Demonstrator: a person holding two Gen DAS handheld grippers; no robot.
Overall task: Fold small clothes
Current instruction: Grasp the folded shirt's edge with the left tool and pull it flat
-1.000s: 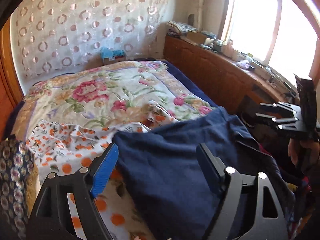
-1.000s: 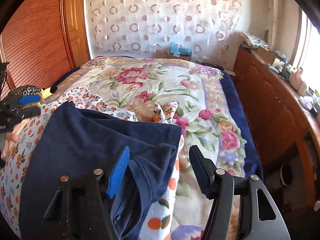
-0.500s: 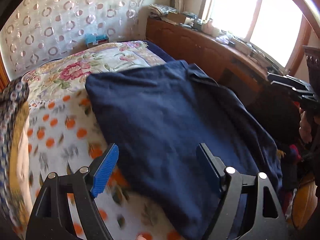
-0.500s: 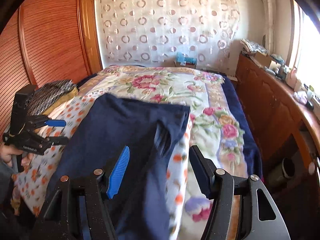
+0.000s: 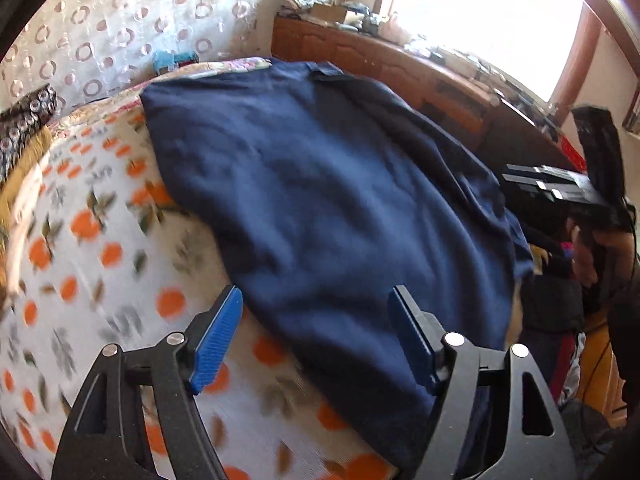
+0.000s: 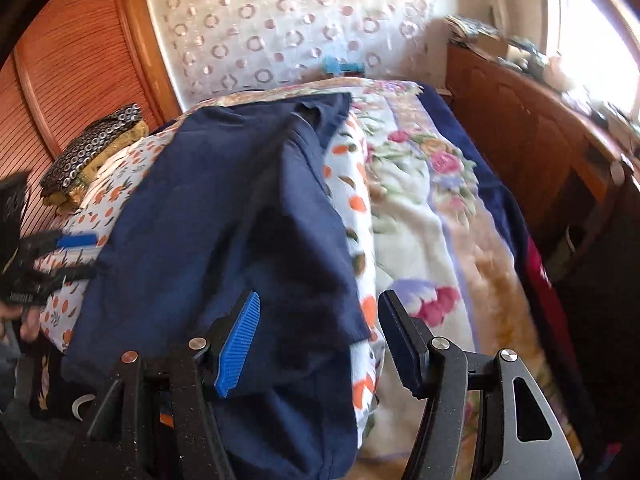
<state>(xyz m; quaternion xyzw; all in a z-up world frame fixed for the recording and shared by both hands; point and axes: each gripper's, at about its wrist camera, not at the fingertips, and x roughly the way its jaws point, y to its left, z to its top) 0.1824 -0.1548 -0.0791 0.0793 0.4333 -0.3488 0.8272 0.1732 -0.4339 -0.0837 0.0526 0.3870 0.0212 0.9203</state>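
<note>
On floral bed (image 6: 416,216), navy garment (image 5: 320,200)

We see a plain navy blue garment (image 5: 320,200) spread over a white cloth (image 5: 80,280) printed with orange fruits and grey-green leaves. Beneath both lies a cream blanket (image 6: 420,208) with pink and purple flowers, green foliage and a lilac band, over a dark blue bedcover (image 6: 496,196) along the bed's right edge. At the bed's far left corner sits a black fabric with white rings (image 6: 92,140) on mustard yellow. The curtain (image 6: 280,28) is white with pinkish-brown rings. The wardrobe (image 6: 72,64) and cabinet (image 6: 520,120) are reddish-brown wood. Both grippers are black with bright blue pads (image 6: 238,344).
</note>
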